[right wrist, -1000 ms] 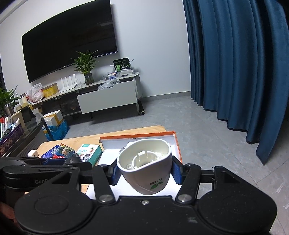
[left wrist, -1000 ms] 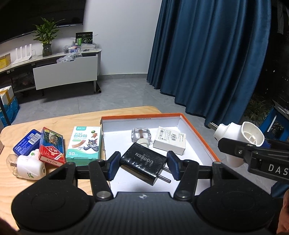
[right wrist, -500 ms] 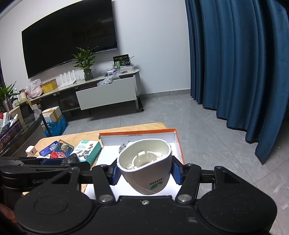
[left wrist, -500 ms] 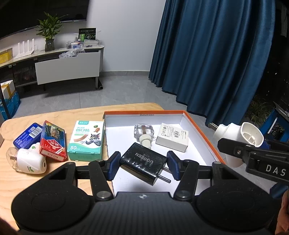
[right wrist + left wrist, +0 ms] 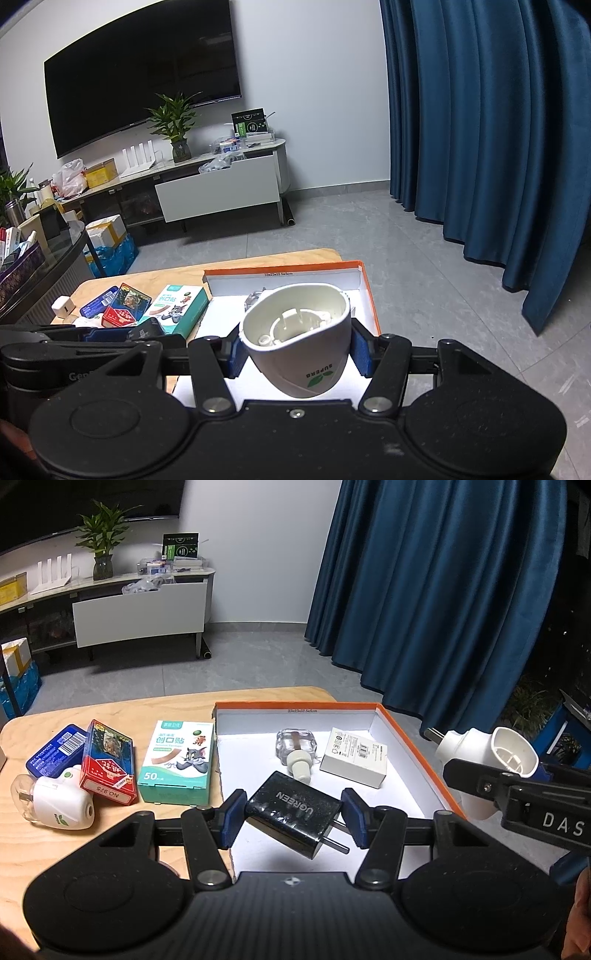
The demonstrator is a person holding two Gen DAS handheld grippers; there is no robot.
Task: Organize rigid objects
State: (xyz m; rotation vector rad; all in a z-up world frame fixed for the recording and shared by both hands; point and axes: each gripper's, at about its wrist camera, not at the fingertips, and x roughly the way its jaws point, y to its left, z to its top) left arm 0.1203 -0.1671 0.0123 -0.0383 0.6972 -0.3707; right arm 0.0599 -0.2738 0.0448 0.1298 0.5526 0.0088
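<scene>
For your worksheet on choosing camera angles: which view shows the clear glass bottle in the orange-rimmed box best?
The left wrist view: the clear glass bottle lies unobstructed, stopper toward the camera, beside the white carton. In the right wrist view only a sliver peeks out behind the held white plug-in housing.

Black charger (image 5: 293, 814) and white plug-in shell (image 5: 299, 339) held tilted above orange-rimmed box (image 5: 413, 738).
</scene>
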